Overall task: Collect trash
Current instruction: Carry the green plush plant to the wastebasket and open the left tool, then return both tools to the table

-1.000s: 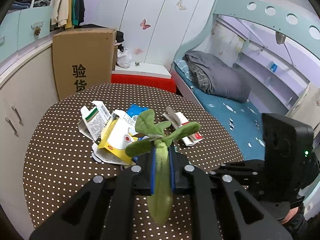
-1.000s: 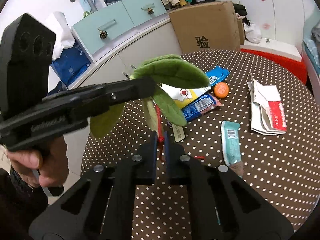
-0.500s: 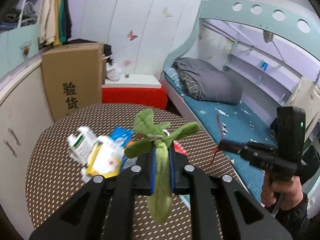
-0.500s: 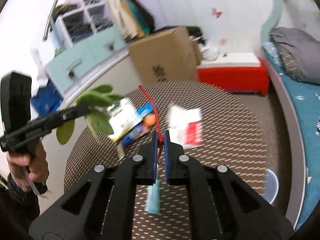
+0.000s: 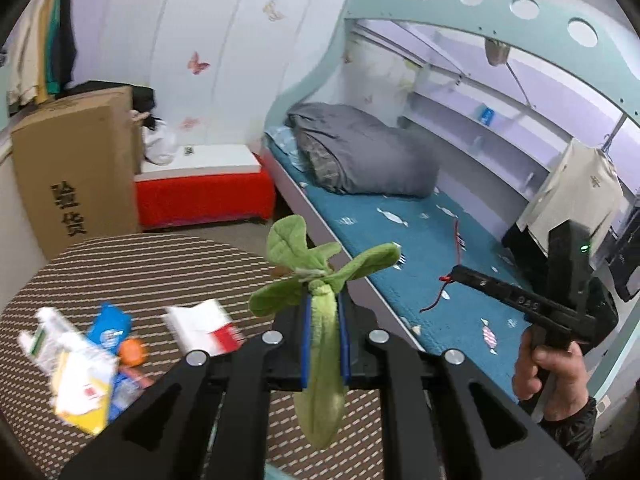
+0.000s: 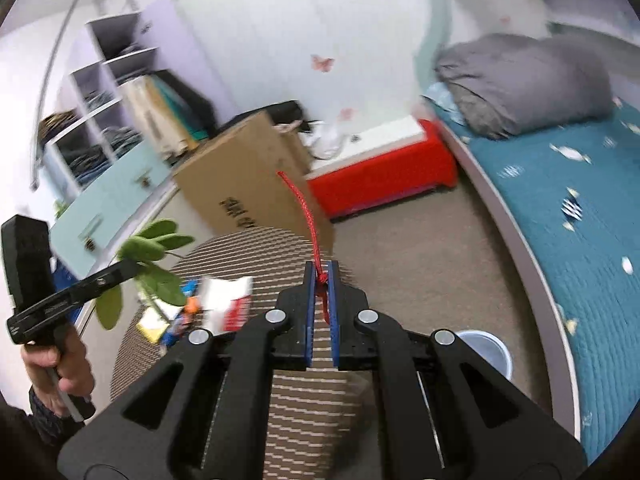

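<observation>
Green cloth leaves (image 5: 320,304) stick up from the left gripper (image 5: 324,312), which is clamped on their stem. The right gripper (image 6: 320,280) is clamped on a thin red cord (image 6: 304,208) that rises above its tips. Both views are blurred by movement. Behind and to the left of the left gripper, on the dotted brown worktop (image 5: 140,264), lie loose wrappers (image 5: 84,372), a folded red and white paper (image 5: 204,324) and a small orange ball (image 5: 132,352). Below and to the right of the right gripper, a pale blue bin (image 6: 486,350) stands on the floor beside the bed (image 6: 580,208); its contents cannot be seen. The carry probably goes best if both grips stay firm until each gripper is directly over the bin, releasing low so nothing lands on the carpet.
</observation>
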A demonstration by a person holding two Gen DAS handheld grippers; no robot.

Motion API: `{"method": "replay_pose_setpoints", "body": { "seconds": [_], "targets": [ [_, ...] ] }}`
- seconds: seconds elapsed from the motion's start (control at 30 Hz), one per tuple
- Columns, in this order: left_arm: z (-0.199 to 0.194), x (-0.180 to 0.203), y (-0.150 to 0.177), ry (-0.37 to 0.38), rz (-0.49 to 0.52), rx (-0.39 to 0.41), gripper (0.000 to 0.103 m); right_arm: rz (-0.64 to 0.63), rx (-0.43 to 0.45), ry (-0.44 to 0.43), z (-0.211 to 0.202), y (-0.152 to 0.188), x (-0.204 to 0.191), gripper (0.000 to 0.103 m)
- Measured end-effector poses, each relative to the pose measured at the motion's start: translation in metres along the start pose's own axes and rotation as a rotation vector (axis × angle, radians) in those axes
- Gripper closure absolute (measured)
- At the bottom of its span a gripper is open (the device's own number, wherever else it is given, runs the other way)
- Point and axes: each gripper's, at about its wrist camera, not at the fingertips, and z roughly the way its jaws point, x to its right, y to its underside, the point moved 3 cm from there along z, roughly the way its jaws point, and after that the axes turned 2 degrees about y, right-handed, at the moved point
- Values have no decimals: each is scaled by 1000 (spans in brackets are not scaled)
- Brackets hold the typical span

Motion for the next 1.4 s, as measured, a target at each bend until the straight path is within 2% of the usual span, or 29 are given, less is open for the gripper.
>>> {"method": "replay_pose_setpoints", "body": {
  "seconds": [0.13, 0.37, 0.4, 0.47, 0.5, 0.6, 0.7, 1.0, 1.03, 1.1, 1.13, 1.17, 1.27, 1.4],
  "targets": [
    [38, 26, -3, 29, 29, -45, 92, 76, -50, 72, 20, 10, 52, 97],
    [109, 69, 1, 63, 80, -146, 92, 264, -177, 135, 83, 46, 137, 96],
    [120, 74, 3, 66, 87, -163, 92, 296, -202, 141, 93, 53, 149, 93],
    [138, 82, 6, 69, 98, -193, 92, 344, -239, 159, 105, 67, 171, 55],
    [146, 85, 7, 70, 101, -206, 92, 370, -247, 157, 109, 73, 182, 33],
    [173, 95, 13, 74, 115, -251, 92, 435, -262, 154, 114, 88, 203, 33],
    [195, 104, 20, 78, 129, -291, 92, 465, -239, 158, 103, 92, 214, 31],
    [262, 127, 45, 98, 175, -422, 90, 479, -92, 196, 44, 66, 226, 18],
    [268, 129, 48, 94, 185, -436, 85, 476, -80, 198, 38, 63, 225, 16],
    [280, 128, 52, 75, 188, -462, 49, 467, -53, 205, 27, 59, 222, 13],
    [284, 127, 52, 64, 182, -465, 15, 463, -43, 206, 24, 56, 219, 11],
    [285, 125, 52, 41, 171, -450, 8, 460, -39, 206, 21, 55, 219, 9],
    [284, 118, 51, -8, 161, -456, 8, 449, -23, 218, 15, 54, 212, 6],
    [267, 110, 46, -12, 133, -428, 8, 426, 6, 248, 8, 54, 203, 6]
  ]
}}
